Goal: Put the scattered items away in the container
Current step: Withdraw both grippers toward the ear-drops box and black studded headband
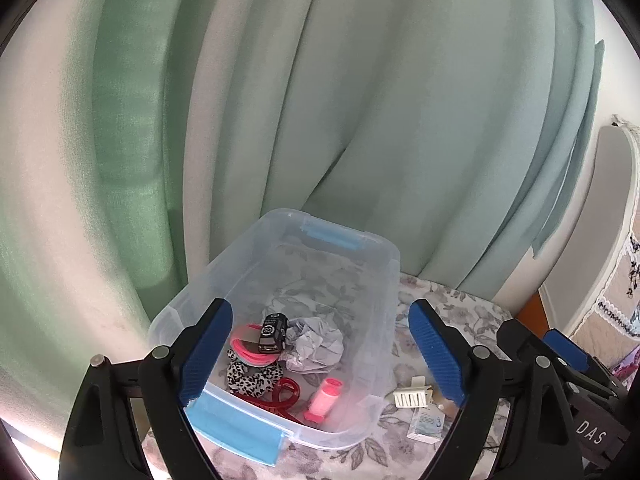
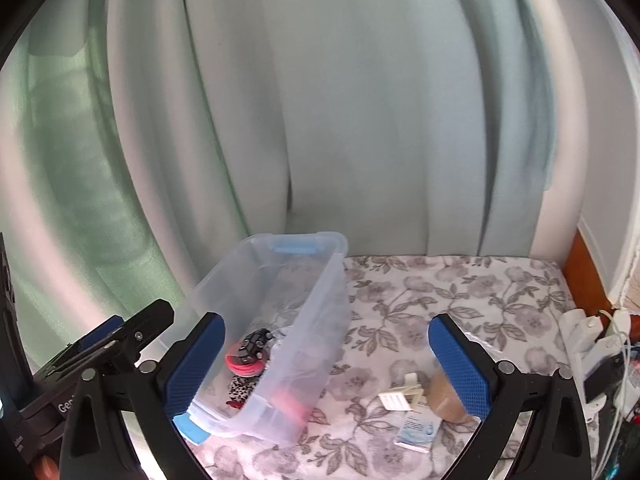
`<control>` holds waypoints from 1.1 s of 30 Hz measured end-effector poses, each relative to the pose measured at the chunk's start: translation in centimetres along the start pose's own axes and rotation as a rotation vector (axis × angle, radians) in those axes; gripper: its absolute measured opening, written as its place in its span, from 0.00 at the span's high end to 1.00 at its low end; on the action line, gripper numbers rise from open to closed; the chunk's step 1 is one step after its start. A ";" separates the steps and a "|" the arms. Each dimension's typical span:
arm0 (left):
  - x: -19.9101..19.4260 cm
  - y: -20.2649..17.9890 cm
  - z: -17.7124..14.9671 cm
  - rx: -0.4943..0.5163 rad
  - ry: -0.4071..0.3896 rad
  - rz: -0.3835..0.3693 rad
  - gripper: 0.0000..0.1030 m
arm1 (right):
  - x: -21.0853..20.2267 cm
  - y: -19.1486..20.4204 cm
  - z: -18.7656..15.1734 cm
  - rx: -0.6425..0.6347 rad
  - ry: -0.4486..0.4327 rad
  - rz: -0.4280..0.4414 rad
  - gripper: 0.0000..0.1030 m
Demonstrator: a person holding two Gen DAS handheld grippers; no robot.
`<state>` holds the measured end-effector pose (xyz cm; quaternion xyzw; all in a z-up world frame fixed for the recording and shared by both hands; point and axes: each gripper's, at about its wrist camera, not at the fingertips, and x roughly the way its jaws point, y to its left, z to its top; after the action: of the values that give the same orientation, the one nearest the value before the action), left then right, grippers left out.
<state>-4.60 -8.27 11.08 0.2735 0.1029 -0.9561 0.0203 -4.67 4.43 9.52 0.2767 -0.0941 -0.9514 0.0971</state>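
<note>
A clear plastic bin [image 1: 390,280] with blue latches stands on the floral-covered surface; it also shows in the right wrist view [image 2: 328,276]. In it lie a black toy car [image 1: 273,332], a pink coil [image 1: 250,354], a leopard-print scrunchie [image 1: 248,380], a red hair claw [image 1: 284,398], a pink bottle [image 1: 325,400] and crumpled paper [image 1: 318,342]. Outside, to its right, lie a white clip [image 2: 402,396], a small blue-white box [image 2: 418,428] and a tan bag [image 2: 444,396]. My left gripper [image 1: 320,354] is open above the bin. My right gripper [image 2: 326,364] is open and empty, straddling the bin's right wall.
Pale green curtains [image 2: 320,100] hang right behind the surface. White chargers and cables [image 2: 592,344] sit at the right edge by an orange wooden frame [image 2: 580,272]. A white chair with a lace cover [image 1: 616,220] stands at the right.
</note>
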 end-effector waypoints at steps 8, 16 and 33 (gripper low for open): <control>-0.6 -5.1 -1.4 0.116 0.011 -0.113 0.12 | -3.5 -4.9 -1.5 0.065 -0.082 -0.083 0.00; -0.2 -9.7 -3.7 0.193 0.060 -0.251 0.03 | -6.6 -11.0 -3.2 0.182 -0.123 -0.166 0.00; 3.9 -13.0 -8.5 0.272 0.210 -0.248 0.03 | -4.3 -17.1 -9.1 0.279 0.038 -0.244 0.00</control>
<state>-4.71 6.33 4.38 0.3573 0.0072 -0.9225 -0.1456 1.58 20.78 0.22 0.3149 -0.1892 -0.9283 -0.0566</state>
